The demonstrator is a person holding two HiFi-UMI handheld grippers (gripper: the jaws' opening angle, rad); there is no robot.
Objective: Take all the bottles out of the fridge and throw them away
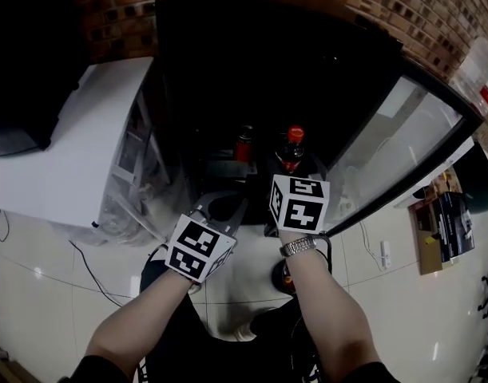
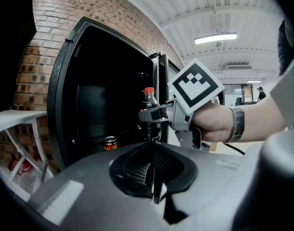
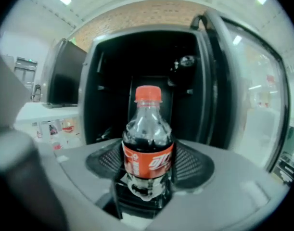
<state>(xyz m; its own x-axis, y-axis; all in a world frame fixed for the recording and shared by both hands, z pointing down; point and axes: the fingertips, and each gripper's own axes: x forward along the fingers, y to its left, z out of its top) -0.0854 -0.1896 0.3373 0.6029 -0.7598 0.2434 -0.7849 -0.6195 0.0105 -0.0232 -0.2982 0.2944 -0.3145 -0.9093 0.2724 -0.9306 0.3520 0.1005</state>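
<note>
Brick wall (image 1: 435, 14) backs a black fridge (image 1: 228, 62) that stands on a pale tiled floor (image 1: 44, 294), with a white table (image 1: 60, 150) just beside it on the left. Fridge door (image 1: 403, 142), glass-fronted, stands open to the right; the interior is dark and little of it can be made out. Right gripper (image 1: 290, 164) is closed on a cola bottle (image 1: 292, 148) at the mouth of the fridge. The right gripper view confirms the hold: the bottle (image 3: 147, 138) stands upright between the jaws, both pads pressed against its red label, red cap on and dark liquid filling most of the body. The jaws stand wide, as the bottle's girth requires. Left gripper (image 1: 225, 202) is held just left of the right one, near but not touching it. Its own view shows the jaws brought fully together with nothing between them (image 2: 151, 167). That same view shows the right gripper (image 2: 156, 115) side-on with its marker cube (image 2: 195, 85) uppermost and the bottle (image 2: 149, 100) upright in its jaws. A red can (image 2: 110, 143) sits low inside the fridge, well apart from both grippers. A metal wristwatch (image 1: 298, 246) is worn on the right forearm. A small red object (image 1: 285, 276) below that forearm cannot be identified.
</note>
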